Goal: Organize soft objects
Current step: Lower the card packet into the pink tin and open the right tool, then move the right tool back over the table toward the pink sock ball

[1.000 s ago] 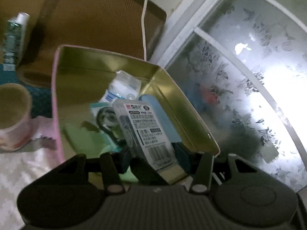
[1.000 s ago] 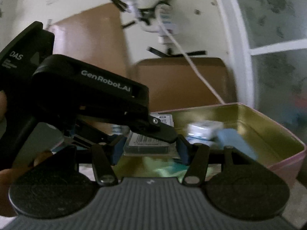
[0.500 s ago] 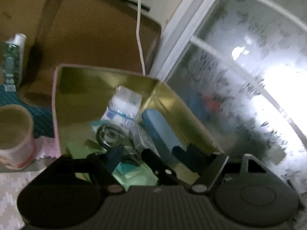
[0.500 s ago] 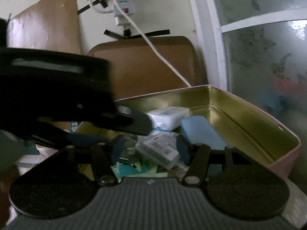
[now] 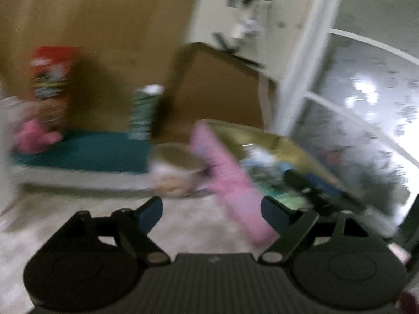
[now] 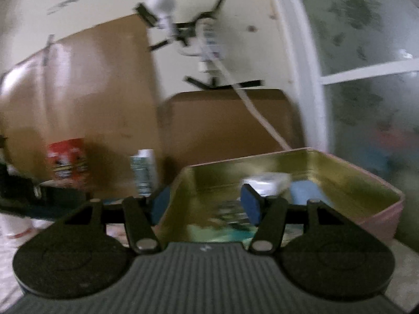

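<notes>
- The window (image 6: 371, 78) with frosted panes fills the right side of both views, beside a cream wall with a white cable (image 6: 251, 104) hanging from a plug.
- Brown board (image 6: 86, 99) leans against that wall behind the table (image 5: 183, 225).
- The pink tin (image 6: 377, 217) with a gold inside sits open on the table at the right, its long axis running away from the right wrist camera toward the wall.
- In the tin lie a white packet (image 6: 269, 183) crosswise near the far end, a blue block (image 6: 306, 193) just beside it, and a blurred heap of green and printed things nearer the camera.
- A teal mat (image 5: 86, 151) lies left of the tin, with a cup (image 5: 178, 167) at its near corner, touching or just beside the tin.
- A red can (image 5: 52, 78), a green tube (image 5: 144, 112) and a pink soft toy (image 5: 34, 136) stand along the mat.
- The left tool (image 5: 212, 209) has just been opening; its jaws stand spread and empty, outside the tin. 1 second ago it held a labelled packet over the tin.
- The right tool (image 6: 207, 204) is spread, empty, at the tin's near end.
</notes>
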The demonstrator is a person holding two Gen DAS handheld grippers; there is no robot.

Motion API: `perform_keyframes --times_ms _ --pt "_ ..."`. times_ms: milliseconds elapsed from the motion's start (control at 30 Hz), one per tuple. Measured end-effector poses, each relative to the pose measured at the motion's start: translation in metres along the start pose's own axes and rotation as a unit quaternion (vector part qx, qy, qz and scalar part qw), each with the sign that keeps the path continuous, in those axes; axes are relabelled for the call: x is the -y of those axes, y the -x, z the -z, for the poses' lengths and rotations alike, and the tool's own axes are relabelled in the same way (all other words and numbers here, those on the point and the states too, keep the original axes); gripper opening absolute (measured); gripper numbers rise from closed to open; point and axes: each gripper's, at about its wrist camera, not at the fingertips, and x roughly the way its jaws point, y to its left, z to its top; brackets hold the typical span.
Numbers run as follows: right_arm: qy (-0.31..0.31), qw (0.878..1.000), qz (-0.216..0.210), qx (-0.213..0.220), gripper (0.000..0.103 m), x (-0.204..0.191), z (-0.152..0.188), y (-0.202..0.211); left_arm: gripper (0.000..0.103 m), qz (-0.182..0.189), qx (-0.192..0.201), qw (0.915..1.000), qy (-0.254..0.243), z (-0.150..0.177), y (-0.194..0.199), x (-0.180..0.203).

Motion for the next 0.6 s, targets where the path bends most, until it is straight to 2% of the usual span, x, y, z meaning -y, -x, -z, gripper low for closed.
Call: perform_keyframes --times_ms 133,300,433,600 --pt "0.028 0.998 -0.043 -0.025 0.064 -0.042 0.013 -0.005 0.087 -0.081 0.005 0.9967 0.0 0.022 0.02 -0.04" --pt "0.052 0.992 -0.086 -0.071 0.064 -0.084 0.031 -0.021 0.087 -0.136 0.01 0.9907 0.007 0.039 0.032 -0.071" --pt "0.072 0.989 -0.096 -0.089 0.064 -0.106 0.039 -0.034 0.087 -0.151 0.01 0.9883 0.019 0.048 0.035 -0.089" --pt "0.086 0.985 -0.1 -0.112 0.065 -0.117 0.046 -0.037 0.09 -0.134 0.015 0.9903 0.033 0.047 0.032 -0.095"
